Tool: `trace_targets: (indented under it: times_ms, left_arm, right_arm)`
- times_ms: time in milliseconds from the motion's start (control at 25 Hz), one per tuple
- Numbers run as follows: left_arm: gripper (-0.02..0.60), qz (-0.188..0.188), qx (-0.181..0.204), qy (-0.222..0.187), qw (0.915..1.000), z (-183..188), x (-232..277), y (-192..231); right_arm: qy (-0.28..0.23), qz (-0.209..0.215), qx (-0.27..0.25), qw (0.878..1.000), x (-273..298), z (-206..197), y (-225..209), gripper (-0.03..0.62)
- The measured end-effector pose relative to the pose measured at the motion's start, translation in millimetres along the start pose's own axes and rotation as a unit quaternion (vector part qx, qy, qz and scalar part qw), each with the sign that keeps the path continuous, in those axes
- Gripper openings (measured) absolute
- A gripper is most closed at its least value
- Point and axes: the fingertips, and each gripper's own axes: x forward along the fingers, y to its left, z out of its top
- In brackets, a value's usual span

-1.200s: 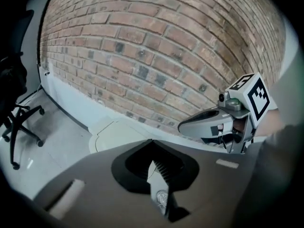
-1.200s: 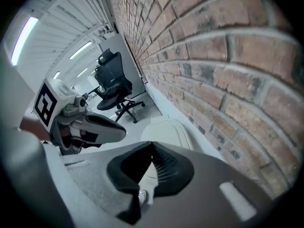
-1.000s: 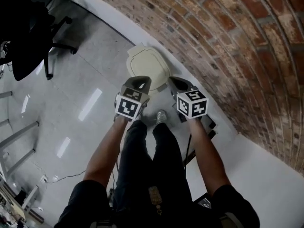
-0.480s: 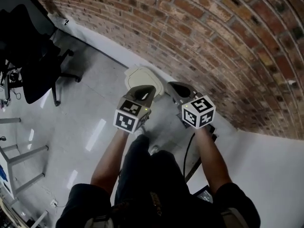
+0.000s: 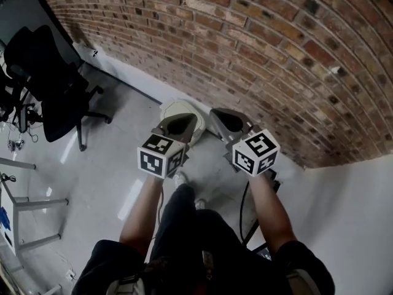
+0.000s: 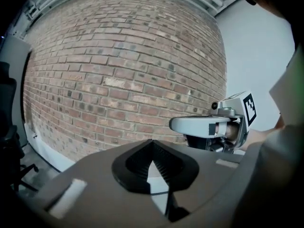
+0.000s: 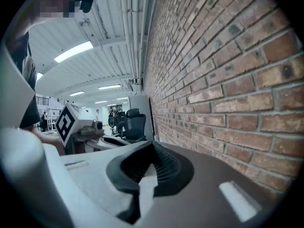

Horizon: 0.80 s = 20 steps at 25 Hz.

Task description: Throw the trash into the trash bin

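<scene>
Left gripper (image 5: 180,124) and right gripper (image 5: 225,119) are both clenched, empty; the trash bin (image 5: 172,108) sits on the floor (image 5: 104,165) by the wall – throwing looks done, next needs fresh trash

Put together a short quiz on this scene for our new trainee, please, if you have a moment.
1. True or false: the left claw holds a piece of trash.
2. What stands at the foot of the brick wall, just beyond the two claws in the head view? A) a bin with a pale lid B) a red bucket C) a cardboard box
3. Which piece of furniture is at the left of the head view?

Key
1. False: it is shut and empty, like the right claw.
2. A.
3. A black office chair.
</scene>
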Motion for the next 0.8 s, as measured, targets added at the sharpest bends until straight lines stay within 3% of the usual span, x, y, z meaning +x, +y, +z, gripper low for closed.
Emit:
trace_targets:
  times_ms: [280, 800]
  left_arm:
    - [0.005, 0.002, 0.032, -0.038, 0.9988, 40.2, -51.4, -54.6]
    - [0.005, 0.006, 0.056, -0.064, 0.9963, 66.8, -101.0, -81.6]
  right_arm:
    - [-0.045, -0.003, -0.023, 0.999, -55.9, 45.4, 43.7, 0.002]
    - [-0.066, -0.02, -0.051, 0.996, -86.1, 76.4, 77.6, 0.002]
